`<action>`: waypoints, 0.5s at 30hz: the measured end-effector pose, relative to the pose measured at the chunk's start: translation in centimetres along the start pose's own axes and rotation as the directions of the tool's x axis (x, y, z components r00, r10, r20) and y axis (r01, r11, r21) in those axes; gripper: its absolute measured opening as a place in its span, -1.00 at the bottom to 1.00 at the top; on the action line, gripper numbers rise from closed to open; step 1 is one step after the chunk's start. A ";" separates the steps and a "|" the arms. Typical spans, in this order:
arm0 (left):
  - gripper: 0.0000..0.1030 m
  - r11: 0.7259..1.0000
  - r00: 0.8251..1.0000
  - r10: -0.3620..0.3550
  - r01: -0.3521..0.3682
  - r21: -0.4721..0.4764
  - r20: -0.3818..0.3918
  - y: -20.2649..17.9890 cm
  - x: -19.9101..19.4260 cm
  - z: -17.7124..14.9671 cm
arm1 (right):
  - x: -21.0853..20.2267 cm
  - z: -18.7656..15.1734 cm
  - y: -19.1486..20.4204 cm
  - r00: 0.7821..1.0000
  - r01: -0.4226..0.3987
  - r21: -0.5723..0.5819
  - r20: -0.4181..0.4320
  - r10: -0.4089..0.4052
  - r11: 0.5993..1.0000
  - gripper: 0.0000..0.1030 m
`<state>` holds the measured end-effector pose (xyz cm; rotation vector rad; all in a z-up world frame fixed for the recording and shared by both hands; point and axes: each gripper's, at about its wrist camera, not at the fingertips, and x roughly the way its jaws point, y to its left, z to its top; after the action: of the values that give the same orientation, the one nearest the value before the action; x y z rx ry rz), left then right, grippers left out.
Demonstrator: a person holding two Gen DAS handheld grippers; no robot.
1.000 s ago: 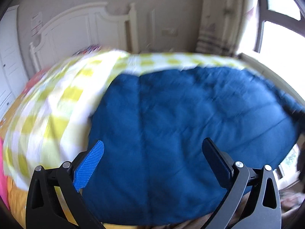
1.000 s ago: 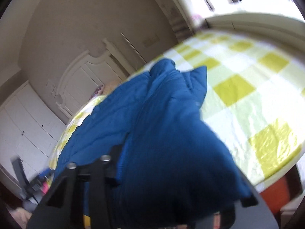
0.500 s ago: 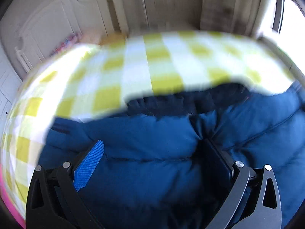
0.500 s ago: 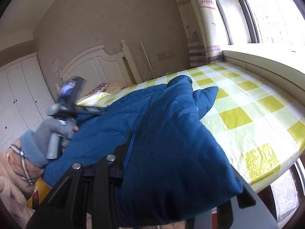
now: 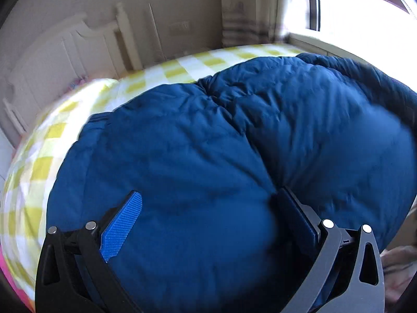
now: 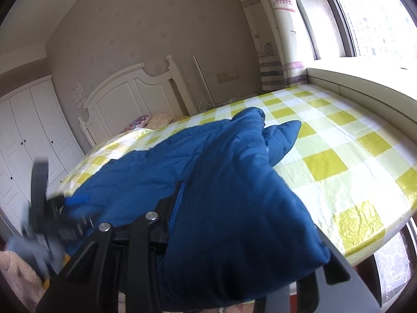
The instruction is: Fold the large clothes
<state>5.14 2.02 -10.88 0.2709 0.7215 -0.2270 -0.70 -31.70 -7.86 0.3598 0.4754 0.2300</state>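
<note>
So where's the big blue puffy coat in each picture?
Left wrist view: the blue puffy coat fills the middle and right, spread on the bed.
Right wrist view: the coat bulges across the lower middle, close to the camera.
Shared landmark: the white headboard behind the bed.

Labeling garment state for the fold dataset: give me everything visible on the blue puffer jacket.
The blue puffer jacket is a big, dark blue padded coat with quilted seams and a brighter blue zipper along one edge. It lies bunched on the yellow-checked bed cover, one sleeve reaching toward the window. The right gripper is clamped on a thick fold of it, lifted off the bed. The left gripper stands open, its right finger pressed into the padding.
</note>
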 end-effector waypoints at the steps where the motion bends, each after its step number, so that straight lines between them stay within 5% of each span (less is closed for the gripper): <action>1: 0.91 1.000 1.000 0.004 -0.004 -0.001 0.014 0.0 -0.2 -0.6 | -0.1 0.2 0.4 1.000 0.002 -0.014 0.004 -0.002 1.000 -0.34; 5: 0.91 0.996 0.996 -0.059 0.063 -0.062 0.059 0.7 -2.6 -0.7 | -0.3 1.6 1.8 0.999 0.025 -0.069 0.024 -0.023 0.997 -0.34; 10: 0.91 0.997 0.998 -0.067 0.066 0.038 0.020 -1.6 -1.4 -1.5 | 0.0 3.1 3.6 0.999 0.025 -0.077 0.039 -0.022 0.997 -0.34; 15: 0.91 0.970 0.970 -0.242 0.242 -0.024 0.024 2.3 -3.4 -1.5 | -0.4 6.0 9.5 0.994 -0.009 -0.206 0.106 0.032 0.979 -0.34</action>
<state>2.39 5.03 -9.28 0.1541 0.7363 -0.4512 0.59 -24.90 0.96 0.1745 0.3365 0.2754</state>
